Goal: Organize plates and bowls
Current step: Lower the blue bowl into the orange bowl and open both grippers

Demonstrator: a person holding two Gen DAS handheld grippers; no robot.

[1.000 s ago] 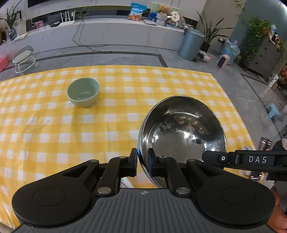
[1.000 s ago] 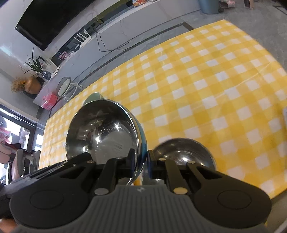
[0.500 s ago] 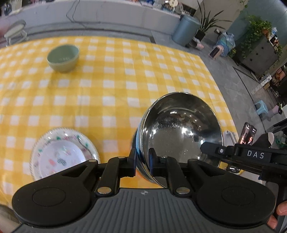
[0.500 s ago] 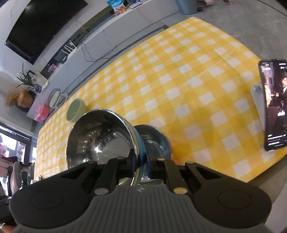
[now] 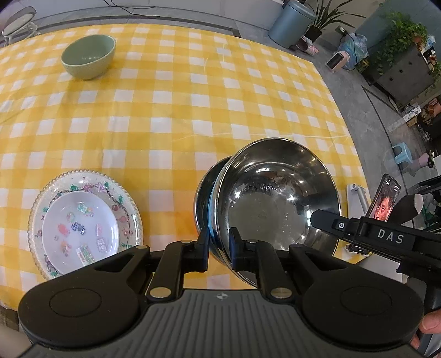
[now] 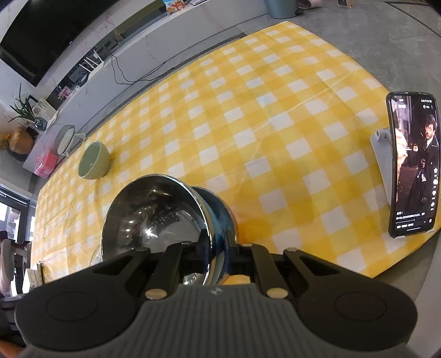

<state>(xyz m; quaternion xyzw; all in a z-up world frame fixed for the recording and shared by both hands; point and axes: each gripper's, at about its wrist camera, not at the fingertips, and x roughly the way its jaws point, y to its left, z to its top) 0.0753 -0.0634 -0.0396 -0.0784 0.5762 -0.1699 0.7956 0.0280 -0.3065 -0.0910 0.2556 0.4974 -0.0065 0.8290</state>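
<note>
We are looking across a table under a yellow-and-white checked cloth (image 5: 171, 115), with grey floor beyond, a blue-grey bin (image 5: 289, 23) and potted plants at the far side, and a phone (image 6: 412, 165) propped upright near the table's right edge. Both tongs are clamping one steel bowl (image 5: 275, 198): the left gripper (image 5: 219, 247) is pinching its near rim, the right gripper (image 6: 217, 245) its opposite rim, each nearly closed on the thin wall. Compared with half a second ago, the bowl is now sitting tilted inside a second steel bowl (image 5: 205, 198) on the cloth. A patterned plate (image 5: 82, 220) is lying to the left, a green bowl (image 5: 88, 56) far back
</note>
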